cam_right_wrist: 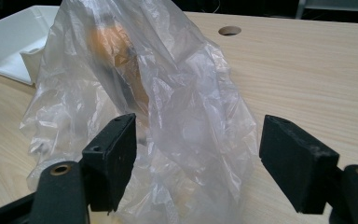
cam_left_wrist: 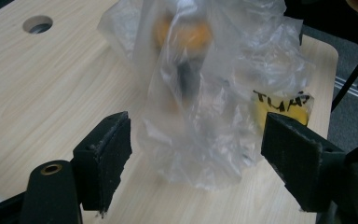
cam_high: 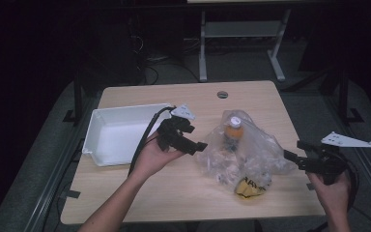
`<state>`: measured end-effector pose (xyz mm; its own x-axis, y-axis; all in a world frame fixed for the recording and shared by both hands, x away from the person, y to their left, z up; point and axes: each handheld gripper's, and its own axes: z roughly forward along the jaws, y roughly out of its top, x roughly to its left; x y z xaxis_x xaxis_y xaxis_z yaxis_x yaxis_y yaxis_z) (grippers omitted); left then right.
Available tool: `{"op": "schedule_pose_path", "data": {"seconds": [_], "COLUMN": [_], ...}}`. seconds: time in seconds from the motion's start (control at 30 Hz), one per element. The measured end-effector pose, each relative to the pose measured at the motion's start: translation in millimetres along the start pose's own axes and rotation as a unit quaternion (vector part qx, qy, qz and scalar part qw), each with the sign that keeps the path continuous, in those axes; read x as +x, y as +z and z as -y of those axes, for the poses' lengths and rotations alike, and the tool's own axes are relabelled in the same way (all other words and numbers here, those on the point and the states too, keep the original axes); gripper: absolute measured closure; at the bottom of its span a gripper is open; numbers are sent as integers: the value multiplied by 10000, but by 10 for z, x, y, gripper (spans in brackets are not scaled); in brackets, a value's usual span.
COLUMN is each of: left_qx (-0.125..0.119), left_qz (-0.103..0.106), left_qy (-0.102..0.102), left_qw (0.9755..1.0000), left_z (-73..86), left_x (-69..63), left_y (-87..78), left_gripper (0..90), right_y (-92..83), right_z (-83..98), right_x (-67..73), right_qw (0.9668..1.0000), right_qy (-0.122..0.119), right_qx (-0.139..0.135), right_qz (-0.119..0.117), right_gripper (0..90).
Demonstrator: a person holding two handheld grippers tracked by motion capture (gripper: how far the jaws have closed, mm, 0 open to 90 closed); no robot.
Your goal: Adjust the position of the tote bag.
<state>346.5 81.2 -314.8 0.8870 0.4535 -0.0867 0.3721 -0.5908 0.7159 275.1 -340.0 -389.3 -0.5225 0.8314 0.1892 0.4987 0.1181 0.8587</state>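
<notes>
Crinkled clear plastic bag (cam_high: 251, 150); bottle (cam_high: 233, 131) inside

The plastic bag (cam_high: 241, 150) is thin, clear film, crinkled and glossy where light catches its folds. Inside it, a bottle's orange cap (cam_high: 234, 130) looks like smooth plastic, and a yellow packet (cam_high: 249, 187) has a shiny printed skin. The tabletop (cam_high: 265, 104) is pale wood-grain laminate, matt and smooth. The white tray (cam_high: 118, 135) is smooth plastic. The gripper pads (cam_left_wrist: 103, 161) are black, matt and rough-edged.
</notes>
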Motion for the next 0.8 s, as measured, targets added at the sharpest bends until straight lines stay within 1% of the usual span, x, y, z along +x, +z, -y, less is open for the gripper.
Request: {"op": "schedule_pose_path", "data": {"seconds": [0.03, 0.1, 0.17, 0.2, 0.23, 0.27, 0.3, 0.33, 0.37, 0.4, 0.5, 0.53, 0.6, 0.63, 0.67, 0.7, 0.73, 0.8], "left_qx": [0, 71, 91, 104, 104, 141, 141, 244, 244, 301, 371, 418, 464, 464, 492, 492, 558, 585], "left_qz": [0, 22, 45, 73, 73, 81, 81, 84, 84, 71, 107, 95, 93, 93, 102, 102, 71, 68], "left_qy": [0, 60, 81, 84, 84, 149, 149, 257, 257, 262, 311, 356, 375, 375, 382, 382, 449, 457], "left_qw": [10000, 10000, 9999, 9999, 9999, 9998, 9998, 9993, 9993, 9992, 9988, 9984, 9982, 9982, 9980, 9980, 9974, 9972], "left_z": [0, -125, -206, -244, -244, -315, -315, -380, -380, -439, -515, -539, -583, -583, -625, -625, -669, -691], "left_x": [0, 4, 9, 10, 10, 3, 3, 13, 13, 24, 51, 56, 64, 64, 71, 71, 70, 67], "left_y": [0, 77, 121, 140, 140, 180, 180, 212, 212, 254, 315, 341, 392, 392, 432, 432, 471, 490], "left_gripper": [236, 236, 236, 237, 242, 247, 247, 248, 249, 249, 277, 286, 290, 292, 298, 306, 313, 333], "right_y": [0, -7, -7, -6, -6, -4, -2, 2, 4, 6, 12, 12, 14, 14, 14, 14, 14, 15], "right_z": [0, 0, 0, 1, 1, 3, 6, 9, 13, 15, 18, 18, 18, 18, 18, 18, 19, 20], "right_x": [0, -4, -4, -3, -3, -3, -5, -9, -11, -15, -21, -21, -19, -19, -19, -19, -18, -18], "right_qw": [10000, 10000, 10000, 10000, 10000, 10000, 10000, 10000, 10000, 10000, 10000, 10000, 10000, 10000, 10000, 10000, 10000, 10000], "right_qy": [0, 3, -4, -9, -10, -13, -6, -5, 9, 11, 11, 13, 6, 4, 4, 4, -8, -7], "right_qx": [0, -15, -12, -9, -6, -7, -2, -1, 12, 21, 20, 21, 21, 23, 19, 19, 20, 19], "right_qz": [0, 2, 1, 1, -1, -4, -7, -15, -23, -24, -32, -37, -39, -39, -43, -43, -45, -48], "right_gripper": [268, 268, 268, 268, 268, 268, 268, 268, 268, 267, 267, 266, 266, 265, 265, 265, 264, 264]}}
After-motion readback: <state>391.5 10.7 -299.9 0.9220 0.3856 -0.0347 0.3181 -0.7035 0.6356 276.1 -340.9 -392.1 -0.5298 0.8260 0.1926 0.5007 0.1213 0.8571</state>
